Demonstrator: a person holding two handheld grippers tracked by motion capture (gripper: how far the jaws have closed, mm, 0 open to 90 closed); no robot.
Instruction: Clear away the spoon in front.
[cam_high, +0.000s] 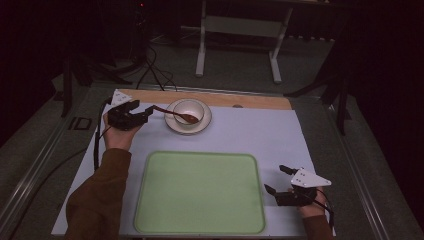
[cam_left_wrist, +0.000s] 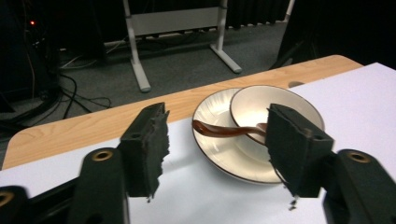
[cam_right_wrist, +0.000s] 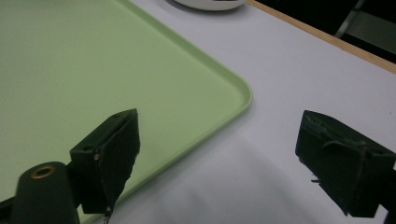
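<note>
A white bowl (cam_high: 190, 110) stands on a white saucer (cam_high: 172, 126) at the back of the white mat. A brown spoon (cam_high: 176, 114) lies with its head in the bowl and its handle pointing left over the saucer's rim. My left gripper (cam_high: 148, 111) is just left of the handle's end, open. In the left gripper view the spoon (cam_left_wrist: 224, 130) lies a little beyond the left gripper (cam_left_wrist: 219, 156), between the lines of the two jaws and untouched, with the bowl (cam_left_wrist: 275, 105) and saucer (cam_left_wrist: 210, 105) behind. My right gripper (cam_high: 276, 179) rests open beside the tray's right edge, holding nothing.
A light green tray (cam_high: 200, 192) lies at the front middle of the mat (cam_high: 260, 135); its corner (cam_right_wrist: 236, 88) is close to the right gripper (cam_right_wrist: 219, 158). A wooden table edge (cam_high: 250, 100) runs behind the mat. A metal stand (cam_high: 240, 30) and cables are on the floor beyond.
</note>
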